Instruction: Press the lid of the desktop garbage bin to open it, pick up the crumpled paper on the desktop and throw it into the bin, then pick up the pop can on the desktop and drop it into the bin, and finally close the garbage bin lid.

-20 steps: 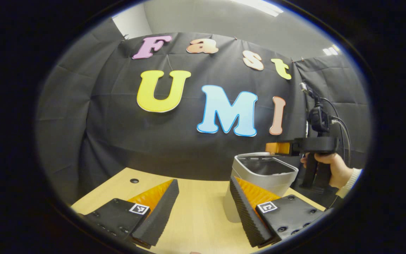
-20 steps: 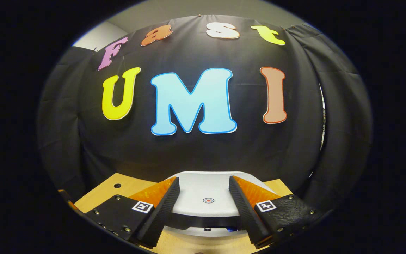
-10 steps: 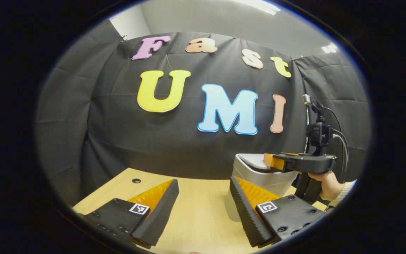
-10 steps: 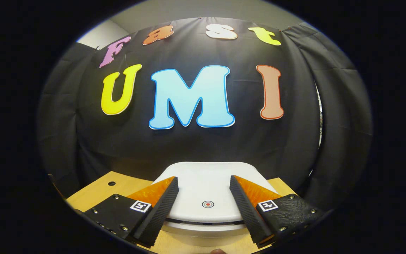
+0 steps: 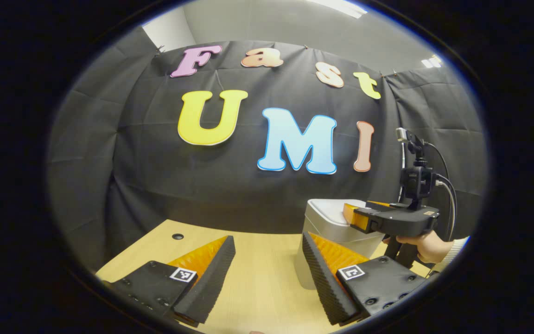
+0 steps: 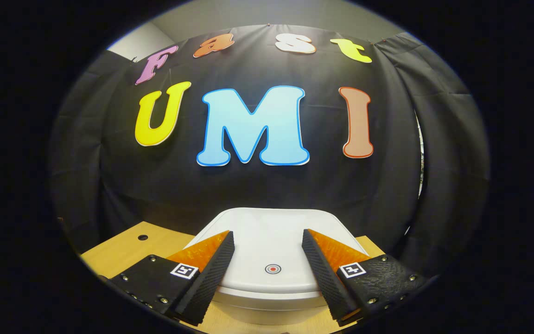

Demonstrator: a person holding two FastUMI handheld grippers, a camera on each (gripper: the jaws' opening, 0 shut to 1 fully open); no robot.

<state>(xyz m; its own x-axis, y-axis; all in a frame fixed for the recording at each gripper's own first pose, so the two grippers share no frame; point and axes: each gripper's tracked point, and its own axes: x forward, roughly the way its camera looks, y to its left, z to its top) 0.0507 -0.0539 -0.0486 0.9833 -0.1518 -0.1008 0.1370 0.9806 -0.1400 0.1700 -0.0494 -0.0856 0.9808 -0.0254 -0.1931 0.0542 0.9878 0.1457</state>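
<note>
A white desktop bin (image 5: 329,232) stands on the wooden table (image 5: 257,287), its lid (image 6: 271,241) lying flat down on the rim. In the right gripper view my right gripper (image 6: 267,243) is open, its fingers resting over the lid on either side of a small red round mark (image 6: 272,268). The left gripper view shows that same gripper (image 5: 357,218) on top of the bin, held by a hand (image 5: 422,246). My left gripper (image 5: 267,248) hangs open over the table, left of the bin, with nothing between its fingers.
A small dark hole (image 5: 177,236) sits in the tabletop at the far left. The black cloth wall stands close behind the bin. A camera and cables (image 5: 417,178) rise from the right gripper's body.
The bin's lid has gone from raised, with the dark inside showing, to flat down. My right gripper sank with it onto the lid. My left gripper stayed still.
</note>
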